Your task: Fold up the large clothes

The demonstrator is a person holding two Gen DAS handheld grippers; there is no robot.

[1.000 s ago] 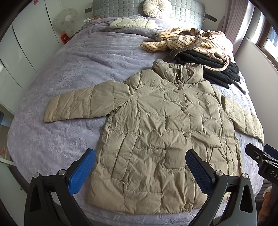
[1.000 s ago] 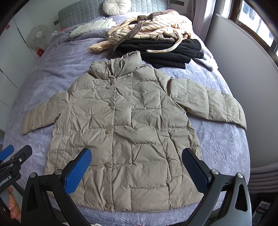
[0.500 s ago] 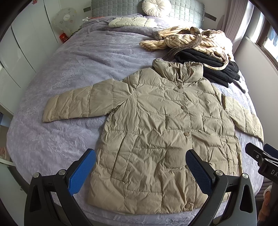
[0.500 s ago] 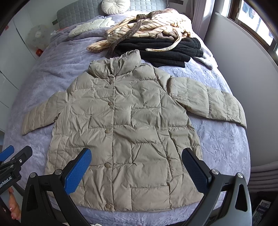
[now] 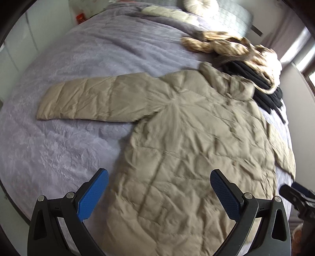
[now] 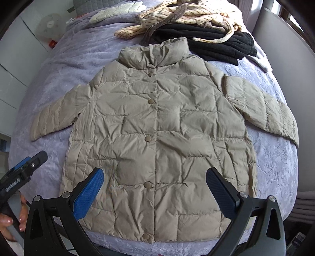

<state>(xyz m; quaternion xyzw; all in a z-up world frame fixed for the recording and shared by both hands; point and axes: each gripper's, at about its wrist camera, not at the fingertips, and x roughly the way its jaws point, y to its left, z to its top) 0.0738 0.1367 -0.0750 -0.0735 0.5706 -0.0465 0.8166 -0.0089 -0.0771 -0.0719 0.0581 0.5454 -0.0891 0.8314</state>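
A beige quilted puffer jacket [image 6: 157, 130] lies flat and buttoned on the lavender bed [image 6: 275, 169], collar away from me and both sleeves spread out. It also shows in the left wrist view [image 5: 187, 141], blurred, with its left sleeve [image 5: 88, 100] stretched out. My left gripper [image 5: 159, 193] is open and empty above the jacket's lower left part. My right gripper [image 6: 155, 191] is open and empty above the jacket's hem. The left gripper also shows in the right wrist view [image 6: 23, 169], at the left edge.
A striped cream garment [image 6: 177, 17] and folded black clothes [image 6: 212, 43] lie beyond the collar. A pale quilted piece [image 6: 118, 11] and a round cushion [image 5: 196, 4] sit near the grey headboard. White cabinets [image 6: 11, 78] stand left, a wall [image 6: 291, 39] right.
The left gripper has swung left and moved in closer over the jacket's left side, blurring its view. The right gripper has moved slightly closer. The jacket has not moved.
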